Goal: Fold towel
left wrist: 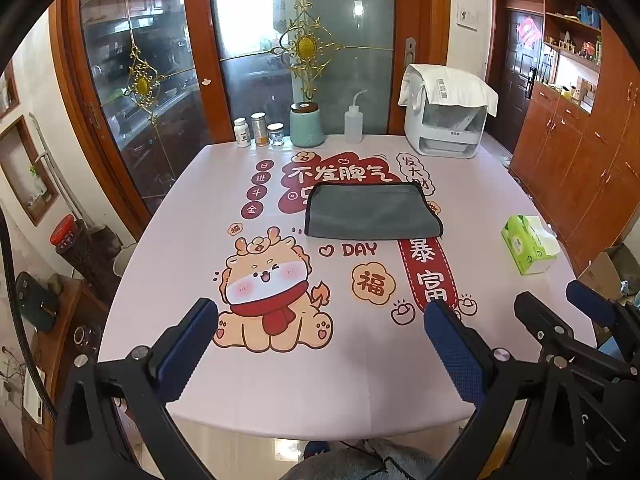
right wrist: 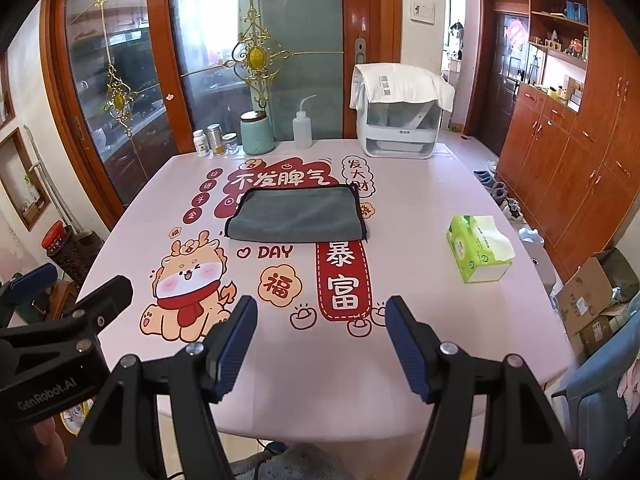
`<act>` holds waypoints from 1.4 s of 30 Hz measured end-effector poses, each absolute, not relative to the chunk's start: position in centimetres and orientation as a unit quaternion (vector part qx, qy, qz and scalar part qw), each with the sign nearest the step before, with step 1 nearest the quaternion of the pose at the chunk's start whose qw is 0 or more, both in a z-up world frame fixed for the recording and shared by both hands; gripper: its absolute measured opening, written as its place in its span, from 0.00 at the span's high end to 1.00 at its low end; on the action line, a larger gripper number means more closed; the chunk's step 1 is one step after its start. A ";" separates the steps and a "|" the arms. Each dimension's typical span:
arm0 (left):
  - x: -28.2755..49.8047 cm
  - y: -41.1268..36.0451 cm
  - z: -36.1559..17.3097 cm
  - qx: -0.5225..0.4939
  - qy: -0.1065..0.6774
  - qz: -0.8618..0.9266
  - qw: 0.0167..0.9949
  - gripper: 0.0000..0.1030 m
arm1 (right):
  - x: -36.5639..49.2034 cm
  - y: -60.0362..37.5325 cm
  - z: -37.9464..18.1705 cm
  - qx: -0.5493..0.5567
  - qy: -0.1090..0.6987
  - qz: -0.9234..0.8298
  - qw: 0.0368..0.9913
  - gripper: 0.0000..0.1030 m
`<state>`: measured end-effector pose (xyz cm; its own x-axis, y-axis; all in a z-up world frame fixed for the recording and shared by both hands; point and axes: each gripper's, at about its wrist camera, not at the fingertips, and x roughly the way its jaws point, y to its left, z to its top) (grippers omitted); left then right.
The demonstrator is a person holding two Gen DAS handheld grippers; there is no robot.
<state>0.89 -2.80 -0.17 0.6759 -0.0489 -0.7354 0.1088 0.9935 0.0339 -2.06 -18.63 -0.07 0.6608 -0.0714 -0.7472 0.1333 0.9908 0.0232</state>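
Observation:
A grey towel (left wrist: 370, 211) with dark edging lies folded flat in the middle of the table (left wrist: 320, 380), and it shows in the right wrist view (right wrist: 298, 215) too. My left gripper (left wrist: 320, 326) is open and empty, held above the near edge of the table, well short of the towel. My right gripper (right wrist: 321, 322) is open and empty too, beside the left one, and it shows at the right of the left wrist view (left wrist: 560, 300). The left gripper shows at the left edge of the right wrist view (right wrist: 80, 284).
A green tissue box (left wrist: 528, 245) sits on the table's right side. At the far edge stand several small jars (left wrist: 259, 130), a teal canister (left wrist: 306, 126), a squeeze bottle (left wrist: 353, 120) and a white appliance (left wrist: 444, 120) under a cloth. Wooden cabinets line the right wall.

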 end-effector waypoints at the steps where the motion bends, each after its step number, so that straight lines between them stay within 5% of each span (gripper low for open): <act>1: 0.9 -2.8 -0.2 0.038 0.400 -0.043 0.915 0.01 | -2.0 -18.6 -0.1 0.038 0.408 -0.056 0.910 0.35; 42: 0.4 -1.5 -1.1 0.035 0.413 -0.033 0.910 0.01 | -1.7 -18.2 -0.3 0.035 0.419 -0.057 0.906 0.35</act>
